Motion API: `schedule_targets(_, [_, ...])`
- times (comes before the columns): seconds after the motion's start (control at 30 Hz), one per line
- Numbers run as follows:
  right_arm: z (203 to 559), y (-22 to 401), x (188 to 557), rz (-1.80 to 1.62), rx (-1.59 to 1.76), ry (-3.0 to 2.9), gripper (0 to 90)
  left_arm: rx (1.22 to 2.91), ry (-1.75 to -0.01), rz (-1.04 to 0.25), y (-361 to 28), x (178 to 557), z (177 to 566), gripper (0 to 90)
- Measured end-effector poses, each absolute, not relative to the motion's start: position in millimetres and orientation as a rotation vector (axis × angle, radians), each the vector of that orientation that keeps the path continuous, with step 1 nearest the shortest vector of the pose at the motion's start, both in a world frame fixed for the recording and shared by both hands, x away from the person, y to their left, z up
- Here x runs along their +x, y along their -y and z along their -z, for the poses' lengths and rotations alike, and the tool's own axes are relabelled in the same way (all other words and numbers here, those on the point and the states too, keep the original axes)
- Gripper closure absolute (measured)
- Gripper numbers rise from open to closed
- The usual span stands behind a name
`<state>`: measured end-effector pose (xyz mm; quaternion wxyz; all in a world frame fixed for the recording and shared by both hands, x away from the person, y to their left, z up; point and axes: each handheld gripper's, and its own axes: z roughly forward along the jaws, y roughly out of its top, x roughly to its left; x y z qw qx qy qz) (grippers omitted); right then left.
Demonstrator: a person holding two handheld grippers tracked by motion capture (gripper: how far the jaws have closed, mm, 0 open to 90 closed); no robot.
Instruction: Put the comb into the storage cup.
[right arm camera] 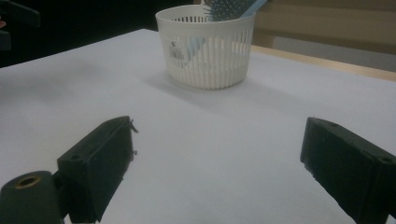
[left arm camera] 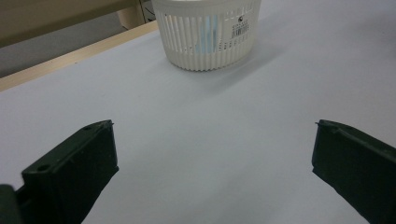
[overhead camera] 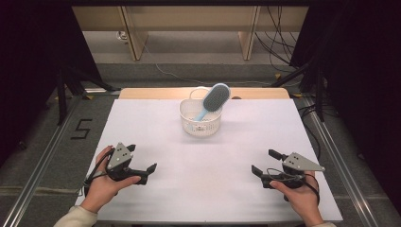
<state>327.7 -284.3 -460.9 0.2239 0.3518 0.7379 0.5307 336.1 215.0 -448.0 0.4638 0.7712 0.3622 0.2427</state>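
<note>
A white slotted basket (overhead camera: 200, 118) stands at the far middle of the bench (overhead camera: 156, 142), with a blue hairbrush (overhead camera: 215, 98) leaning in it, head up. The left tongs (overhead camera: 142, 169) and right tongs (overhead camera: 264, 163) rest near, well apart, both spread and empty.

Brush (overhead camera: 213, 100) handle hidden inside basket (overhead camera: 189, 124)

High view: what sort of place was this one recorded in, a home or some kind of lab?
Most likely a lab or recording rig, not a home. A white table stands between black curtains, with metal rails on the floor, loose cables behind, and a person holding the left gripper and right gripper.
</note>
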Motion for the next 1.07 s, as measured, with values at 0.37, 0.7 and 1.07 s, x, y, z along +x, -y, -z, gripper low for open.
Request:
schedule_targets(0.37, [462,284,327,-1.443,0.966,-2.054,10.4,1.892,-0.899,-0.605,-225,331,453,0.0])
schedule_targets(0.7, [463,284,325,-1.420,0.956,-2.075,10.4,1.889,-0.918,-0.601,-229,327,459,0.0])
schedule_targets(1.07, [465,283,325,-1.403,0.961,-2.092,10.4,1.908,-0.913,-0.589,-221,325,465,0.0])
